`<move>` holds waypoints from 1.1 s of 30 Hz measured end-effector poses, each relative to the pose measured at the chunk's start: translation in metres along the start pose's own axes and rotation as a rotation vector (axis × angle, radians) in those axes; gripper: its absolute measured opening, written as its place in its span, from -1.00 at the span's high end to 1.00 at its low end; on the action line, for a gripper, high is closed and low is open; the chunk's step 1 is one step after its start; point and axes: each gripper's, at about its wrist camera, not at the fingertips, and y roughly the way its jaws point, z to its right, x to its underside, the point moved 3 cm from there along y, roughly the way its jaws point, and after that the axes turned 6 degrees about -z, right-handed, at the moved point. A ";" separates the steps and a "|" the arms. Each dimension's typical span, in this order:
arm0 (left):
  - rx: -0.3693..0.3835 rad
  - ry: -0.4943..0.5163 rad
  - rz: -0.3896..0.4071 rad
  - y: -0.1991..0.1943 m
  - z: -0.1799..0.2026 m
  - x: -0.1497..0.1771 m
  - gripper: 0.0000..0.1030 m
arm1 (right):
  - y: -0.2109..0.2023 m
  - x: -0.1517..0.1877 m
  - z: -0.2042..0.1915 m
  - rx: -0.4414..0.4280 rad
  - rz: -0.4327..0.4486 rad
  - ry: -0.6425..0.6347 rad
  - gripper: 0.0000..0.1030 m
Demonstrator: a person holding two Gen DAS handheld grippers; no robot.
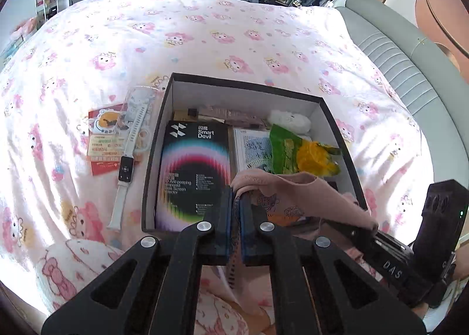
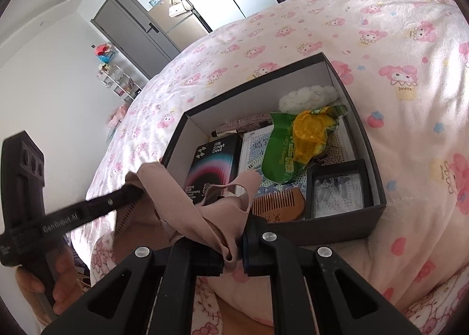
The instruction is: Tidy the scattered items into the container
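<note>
A dark open box (image 1: 164, 118) (image 2: 363, 136) sits on the pink patterned bed. It holds a Smart Devil package (image 1: 193, 165) (image 2: 214, 165), a green and yellow snack bag (image 1: 296, 150) (image 2: 296, 141), a white fluffy item (image 2: 307, 95), a wooden comb (image 2: 278, 203) and a clear case (image 2: 337, 185). Both grippers are shut on a pink cloth (image 1: 293, 185) (image 2: 187, 203), stretched between them over the box's near edge. My left gripper (image 1: 236, 197) grips one end, my right gripper (image 2: 233, 250) the other. A white smartwatch (image 1: 126, 165) lies left of the box.
Red and green cards (image 1: 102, 138) and a clear sleeve (image 1: 137, 106) lie under and beside the watch. A grey headboard (image 1: 395, 54) borders the bed on the right. A grey door (image 2: 137, 27) and a shelf (image 2: 117, 80) stand in the room beyond.
</note>
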 end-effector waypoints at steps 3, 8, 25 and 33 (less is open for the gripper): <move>-0.013 -0.016 -0.046 0.018 -0.005 -0.004 0.94 | 0.007 0.003 0.004 0.002 -0.026 0.020 0.88; -0.014 -0.066 -0.114 0.035 -0.018 0.008 0.45 | 0.004 0.003 0.009 0.005 -0.013 0.030 0.88; -0.125 0.030 -0.213 0.058 -0.013 0.059 0.61 | -0.005 0.000 0.013 -0.012 0.003 0.069 0.87; -0.086 0.082 -0.041 0.002 -0.005 0.023 0.87 | -0.023 -0.013 0.005 -0.023 0.034 0.055 0.87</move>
